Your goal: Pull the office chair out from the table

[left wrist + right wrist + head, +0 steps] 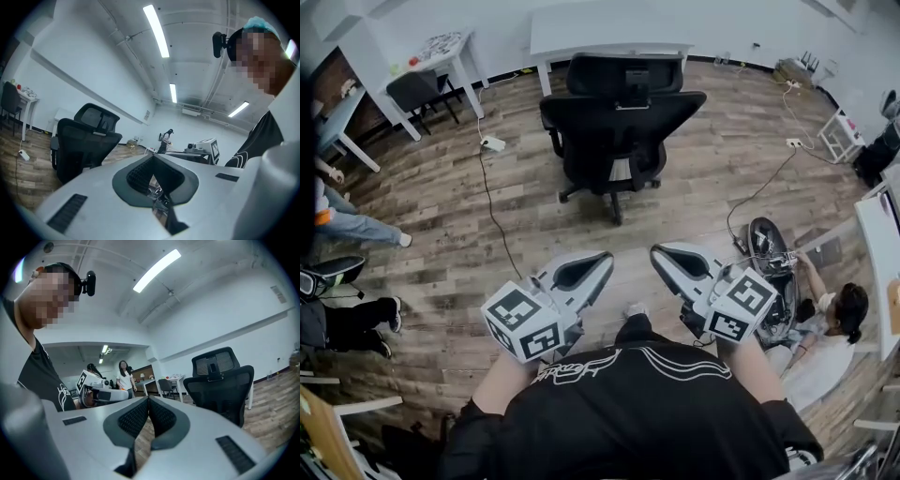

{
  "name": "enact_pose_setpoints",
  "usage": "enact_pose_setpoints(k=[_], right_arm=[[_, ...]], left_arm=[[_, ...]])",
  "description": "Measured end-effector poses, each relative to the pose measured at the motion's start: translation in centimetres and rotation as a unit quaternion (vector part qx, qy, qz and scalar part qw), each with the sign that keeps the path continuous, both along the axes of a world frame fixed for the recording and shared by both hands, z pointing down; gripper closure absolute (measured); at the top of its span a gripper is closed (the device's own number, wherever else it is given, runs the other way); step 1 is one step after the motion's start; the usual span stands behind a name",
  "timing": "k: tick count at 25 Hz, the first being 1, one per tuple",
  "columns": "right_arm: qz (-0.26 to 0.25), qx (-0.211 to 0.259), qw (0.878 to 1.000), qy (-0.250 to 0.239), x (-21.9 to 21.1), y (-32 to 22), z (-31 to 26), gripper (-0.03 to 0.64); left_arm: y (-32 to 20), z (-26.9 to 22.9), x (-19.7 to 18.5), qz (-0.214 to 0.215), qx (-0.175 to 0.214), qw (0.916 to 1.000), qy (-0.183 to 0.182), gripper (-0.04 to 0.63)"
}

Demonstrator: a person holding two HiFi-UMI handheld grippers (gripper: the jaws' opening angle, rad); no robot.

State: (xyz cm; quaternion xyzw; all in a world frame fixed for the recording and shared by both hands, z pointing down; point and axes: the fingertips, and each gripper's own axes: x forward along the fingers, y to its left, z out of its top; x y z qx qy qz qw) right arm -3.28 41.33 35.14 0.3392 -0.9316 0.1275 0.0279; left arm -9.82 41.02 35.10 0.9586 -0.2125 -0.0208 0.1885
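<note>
The black office chair (619, 117) stands on the wood floor with its back toward me, a little in front of the white table (609, 33). Both grippers hang near my body, well short of the chair and not touching it. In the head view the left gripper (602, 261) and the right gripper (663, 253) point toward the chair, side by side. The left gripper (152, 157) has its pads pressed together with nothing between them, and the chair (79, 140) stands to its left. The right gripper (148, 400) is likewise shut and empty, with the chair (225, 385) at its right.
A small white desk (441, 52) with a second dark chair (420, 89) stands at the upper left. A power strip (493, 143) and its cable lie on the floor left of the office chair. People sit at the left (347, 225) and lower right (830, 323).
</note>
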Motion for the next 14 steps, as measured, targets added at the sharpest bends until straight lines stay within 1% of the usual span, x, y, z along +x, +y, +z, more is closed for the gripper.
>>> enact_pose_setpoints(k=[4,9,14], right_arm=[[0.002,-0.001,1.0,0.001,-0.5,0.3,0.6,0.58],[0.003,-0.008,1.0,0.012,-0.1,0.5,1.3,0.58],[0.004,-0.008,1.0,0.009,0.7,0.3,1.5,0.58]], left_arm=[[0.3,0.6,-0.4,0.002,-0.007,1.0,0.0,0.589],[0.6,1.3,0.0,0.009,-0.001,0.9999,-0.01,0.589],[0.2,1.4,1.0,0.013,-0.01,0.9998,0.004,0.589]])
